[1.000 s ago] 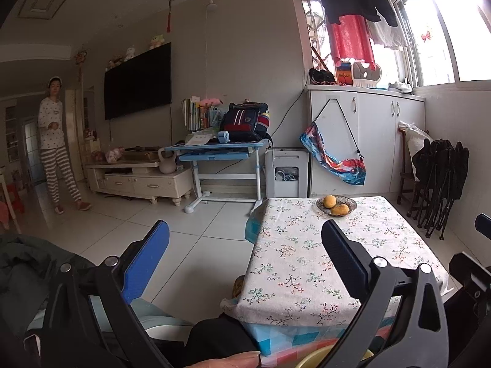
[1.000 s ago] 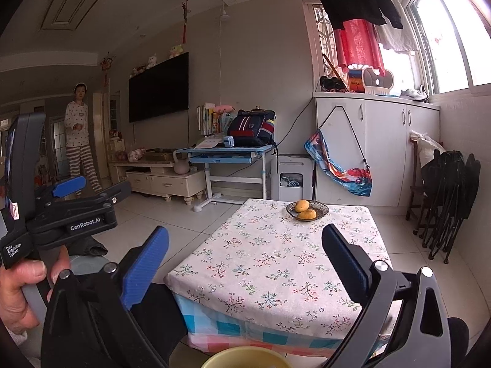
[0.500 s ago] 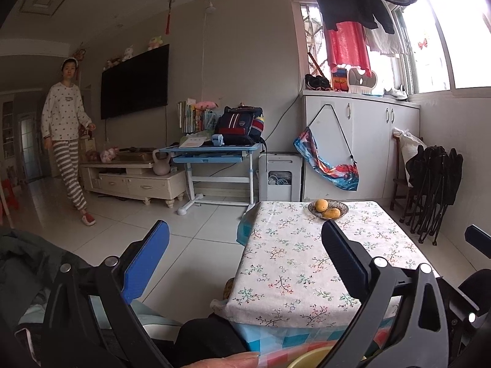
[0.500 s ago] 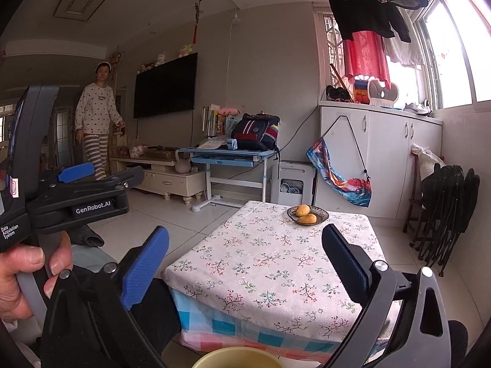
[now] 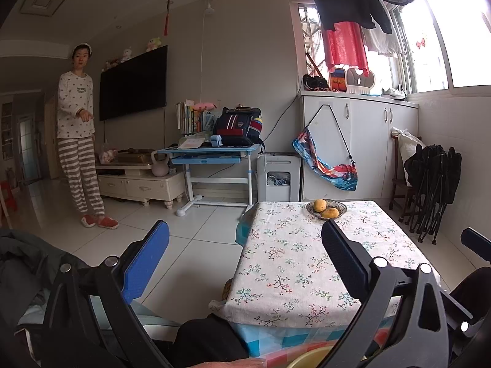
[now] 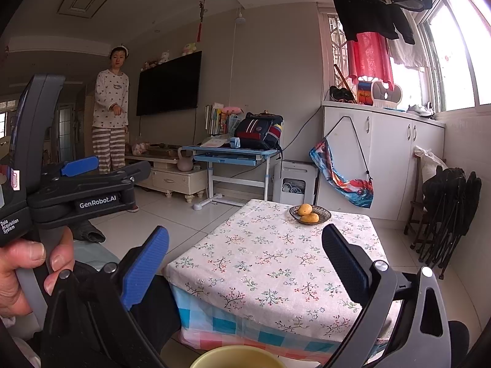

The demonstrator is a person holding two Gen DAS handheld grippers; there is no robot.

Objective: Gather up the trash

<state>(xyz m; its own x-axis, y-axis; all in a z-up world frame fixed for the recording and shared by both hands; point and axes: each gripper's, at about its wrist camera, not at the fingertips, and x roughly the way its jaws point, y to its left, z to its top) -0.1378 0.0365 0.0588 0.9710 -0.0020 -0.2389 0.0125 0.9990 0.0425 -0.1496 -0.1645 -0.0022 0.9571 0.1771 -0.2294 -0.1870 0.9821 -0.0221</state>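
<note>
Both pairs of tongs are held apart with nothing between them. The left tongs (image 5: 245, 257) are pointed over the floor and the near left edge of the low bench (image 5: 310, 263), which is covered with a floral cloth. The right tongs (image 6: 245, 260) are aimed over the middle of the same bench. In the right wrist view the left tongs are seen from the side, gripped by a hand (image 6: 21, 276) at the lower left.

No piece of trash can be made out with certainty on the bench or the floor. A small brownish round thing (image 5: 227, 288) is seen just beside the bench's near left corner, low down and partly covered by the cloth edge; what it is cannot be told. It lies between the left tongs' fingers in that view, well beyond the tips.

A yellow rim (image 6: 236, 356) is cut off by the bottom edge of the right wrist view, below the right tongs; only its upper arc is shown. Dark fabric (image 5: 199, 340) near the bench's front is partly hidden behind the tongs.

One shallow dish (image 6: 310, 213) is set at the far end of the bench, and two orange-yellow fruits (image 6: 305, 208) are counted in it. One person (image 5: 78, 138) in spotted top and striped trousers is seen standing by the television stand, one arm pointed downward.
</note>
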